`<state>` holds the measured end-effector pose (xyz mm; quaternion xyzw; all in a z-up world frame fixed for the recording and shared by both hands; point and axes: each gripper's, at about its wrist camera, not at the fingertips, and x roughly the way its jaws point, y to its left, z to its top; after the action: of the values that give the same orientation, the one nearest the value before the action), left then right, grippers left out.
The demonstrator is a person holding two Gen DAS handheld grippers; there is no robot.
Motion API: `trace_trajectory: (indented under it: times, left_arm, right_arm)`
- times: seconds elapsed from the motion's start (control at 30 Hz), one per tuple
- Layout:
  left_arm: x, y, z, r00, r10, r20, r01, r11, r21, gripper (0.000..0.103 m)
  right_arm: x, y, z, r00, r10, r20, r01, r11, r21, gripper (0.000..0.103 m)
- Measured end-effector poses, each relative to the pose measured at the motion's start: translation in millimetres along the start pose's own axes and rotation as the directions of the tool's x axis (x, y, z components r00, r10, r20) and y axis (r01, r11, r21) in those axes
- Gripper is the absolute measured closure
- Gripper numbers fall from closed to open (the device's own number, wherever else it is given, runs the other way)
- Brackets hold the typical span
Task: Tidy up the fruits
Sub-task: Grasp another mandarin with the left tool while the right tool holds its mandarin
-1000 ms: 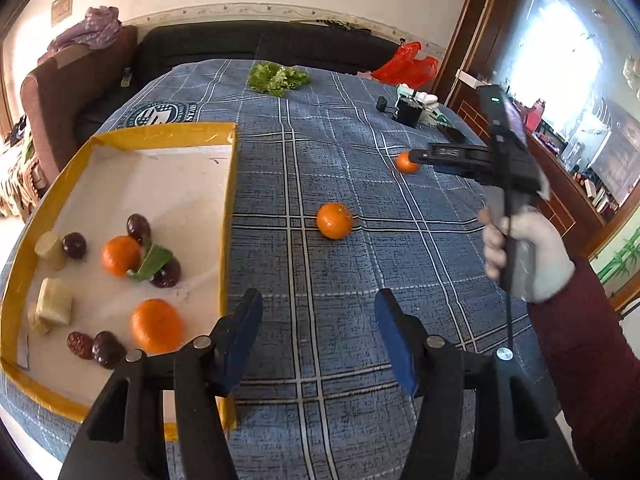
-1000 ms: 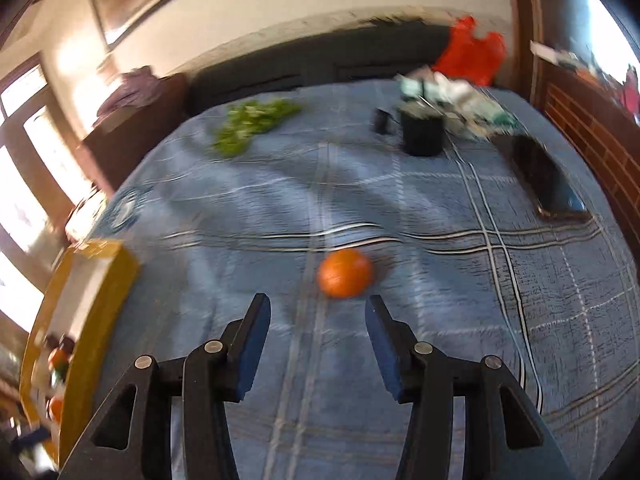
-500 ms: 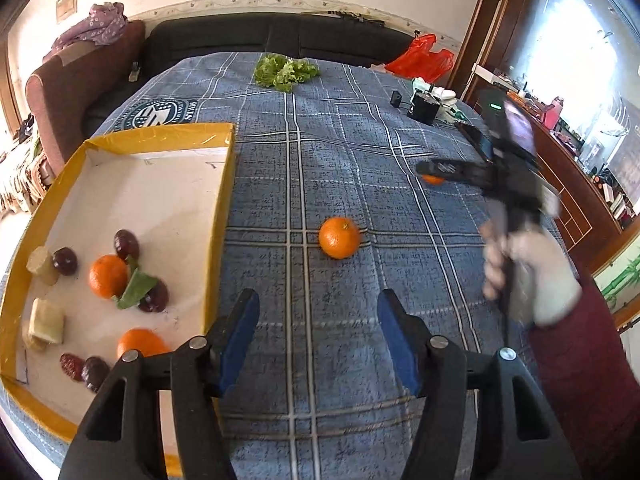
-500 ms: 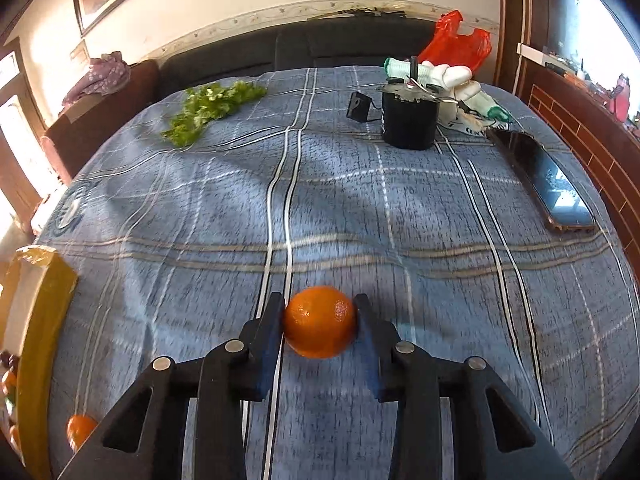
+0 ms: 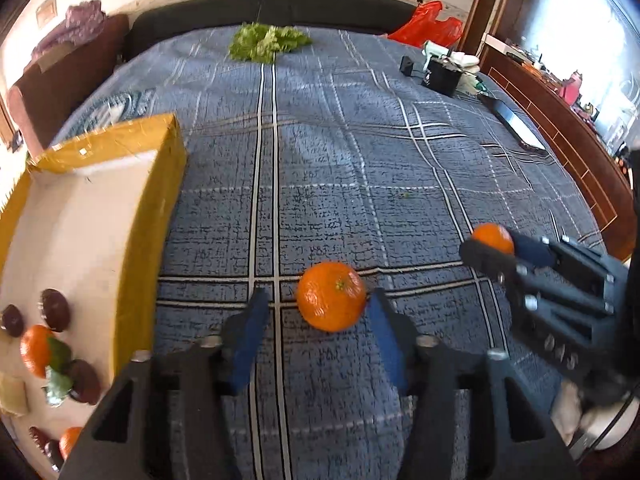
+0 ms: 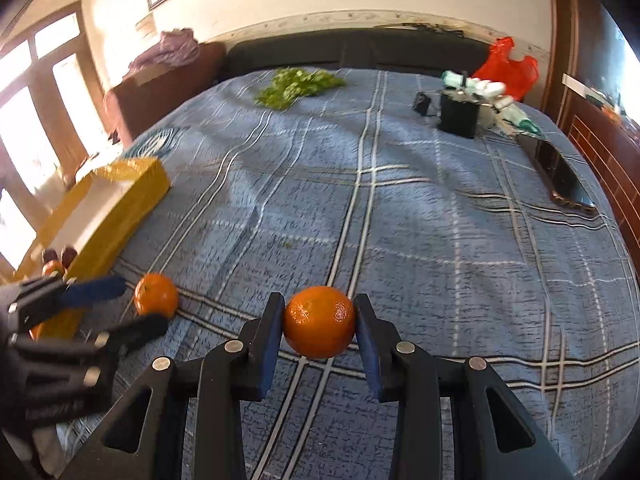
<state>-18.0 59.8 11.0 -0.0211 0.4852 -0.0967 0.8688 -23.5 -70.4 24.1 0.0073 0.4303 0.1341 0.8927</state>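
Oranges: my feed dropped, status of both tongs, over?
Right tongs shut on round orange fruit. Left tongs open around second orange on blue plaid cloth. Yellow-rimmed tray left, path unobstructed.

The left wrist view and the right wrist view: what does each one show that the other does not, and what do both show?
Only the left wrist view shows the pale floor of the yellow cardboard tray with its dark dates.

Only the right wrist view shows the bright windows.

Both show the round orange tangerine between the open left gripper, the second tangerine clamped in the right gripper, and the green lettuce.
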Motion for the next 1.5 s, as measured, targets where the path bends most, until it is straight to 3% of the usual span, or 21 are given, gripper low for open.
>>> trace_trajectory:
  times: [0.2,0.43,0.53,0.63,1.2,1.5]
  left_arm:
    - [6,-1,2,1.0,0.02,0.014,-0.02,1.0,-0.008,0.056]
    - [10,-19,-3,0.992,0.12,0.05,-0.123,0.991,0.057,0.056]
    - [9,-20,-4,0.992,0.112,0.057,-0.115,0.992,0.06,0.059]
    - [9,-21,-5,0.992,0.112,0.061,-0.116,0.991,0.069,0.068]
    - [8,-22,-6,0.992,0.106,0.074,-0.11,0.992,0.059,0.068]
    - [9,-19,-6,0.996,0.04,0.082,-0.044,0.998,0.045,0.046]
  right_arm:
    - [4,10,-5,0.999,-0.032,-0.004,0.032,0.998,-0.062,0.064]
    - [7,15,-9,0.999,-0.038,-0.028,0.036,0.996,-0.086,0.064]
    - [7,14,-10,0.999,-0.041,-0.031,0.039,0.996,-0.081,0.064]
    - [7,15,-10,0.999,-0.045,-0.03,0.042,0.996,-0.084,0.064]
    - [7,17,-10,0.998,-0.052,-0.03,0.049,0.995,-0.089,0.064]
    - [7,15,-10,0.998,-0.051,-0.032,0.048,0.996,-0.08,0.061]
